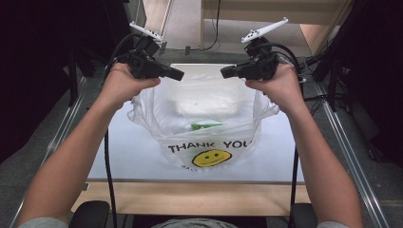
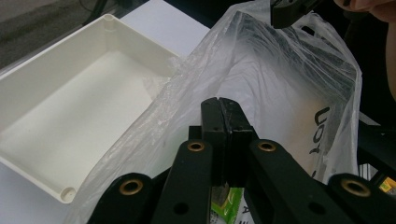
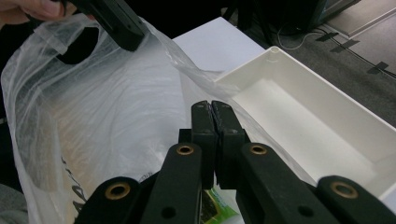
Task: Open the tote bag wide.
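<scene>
— Thin, clear plastic is what we are handling: a shopping bag (image 1: 209, 121) printed with "THANK YOU" and a yellow smiley face, standing on the white table (image 1: 138, 161) and held up between our two hands.

— Where do we have hold of it?

— At its upper edge on either side. Our left gripper (image 1: 177, 74) points inward from the left and our right gripper (image 1: 226, 72) points inward from the right, tips facing each other above the mouth of the bag, some way apart.

— And the jaws?

— In the left gripper view our left gripper (image 2: 223, 103) has its jaws clenched flat together, with bag film lying against them. The right gripper (image 3: 212, 106) in its own view looks the same, jaws pressed tight with the bag's rim beside them. We think each one pinches the plastic, though the film is so sheer that we cannot see it between the pads for certain.

— Anything inside the bag?

— A green packet (image 1: 205, 126) lies at the bottom, showing through the plastic in the high view and peeking out under both sets of jaws.

— What sits behind it?

— A white rectangular plastic tray (image 2: 60, 116), just beyond the bag on the far side of the table, its near wall touching the bag's film.
</scene>
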`<state>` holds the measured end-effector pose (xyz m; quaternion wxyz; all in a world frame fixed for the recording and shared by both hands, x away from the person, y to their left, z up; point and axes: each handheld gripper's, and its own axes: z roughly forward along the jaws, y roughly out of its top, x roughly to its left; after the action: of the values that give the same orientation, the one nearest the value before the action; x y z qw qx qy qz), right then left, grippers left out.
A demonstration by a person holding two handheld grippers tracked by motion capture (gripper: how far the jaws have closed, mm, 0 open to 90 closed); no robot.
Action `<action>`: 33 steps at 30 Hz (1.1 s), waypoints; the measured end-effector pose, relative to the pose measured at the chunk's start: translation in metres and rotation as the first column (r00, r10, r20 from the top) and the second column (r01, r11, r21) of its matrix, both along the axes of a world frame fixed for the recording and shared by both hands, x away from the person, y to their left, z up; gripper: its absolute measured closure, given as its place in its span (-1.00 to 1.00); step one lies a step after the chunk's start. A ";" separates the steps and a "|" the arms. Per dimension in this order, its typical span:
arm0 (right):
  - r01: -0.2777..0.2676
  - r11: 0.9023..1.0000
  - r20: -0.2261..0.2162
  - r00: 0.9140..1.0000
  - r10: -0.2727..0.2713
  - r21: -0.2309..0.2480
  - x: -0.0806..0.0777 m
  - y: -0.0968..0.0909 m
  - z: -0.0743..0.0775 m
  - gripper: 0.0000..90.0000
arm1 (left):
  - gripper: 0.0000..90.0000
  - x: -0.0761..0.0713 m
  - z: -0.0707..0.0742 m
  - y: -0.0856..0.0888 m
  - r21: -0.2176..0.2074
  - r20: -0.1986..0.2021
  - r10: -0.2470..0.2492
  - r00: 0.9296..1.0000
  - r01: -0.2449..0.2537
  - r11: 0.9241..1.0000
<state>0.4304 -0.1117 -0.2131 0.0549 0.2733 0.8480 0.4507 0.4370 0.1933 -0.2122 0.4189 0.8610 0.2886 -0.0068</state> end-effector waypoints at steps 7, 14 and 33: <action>-0.019 1.000 -0.004 1.000 0.019 -0.012 -0.005 0.025 0.003 0.97 | 1.00 -0.004 0.003 -0.010 0.008 0.004 -0.019 1.000 0.019 1.000; -0.032 0.999 -0.044 0.999 0.031 -0.028 0.001 0.032 -0.021 0.97 | 1.00 0.000 -0.016 -0.018 0.031 -0.011 -0.017 1.000 0.017 0.999; -0.033 0.997 -0.108 0.994 0.025 -0.073 -0.004 0.026 -0.082 0.97 | 0.99 -0.002 -0.079 -0.020 0.093 -0.096 -0.005 0.995 0.014 0.996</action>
<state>0.4266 -0.0859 -0.2955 0.0132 0.2826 0.8698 0.4042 0.4346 0.1733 -0.2907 0.3636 0.8798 0.3042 -0.0367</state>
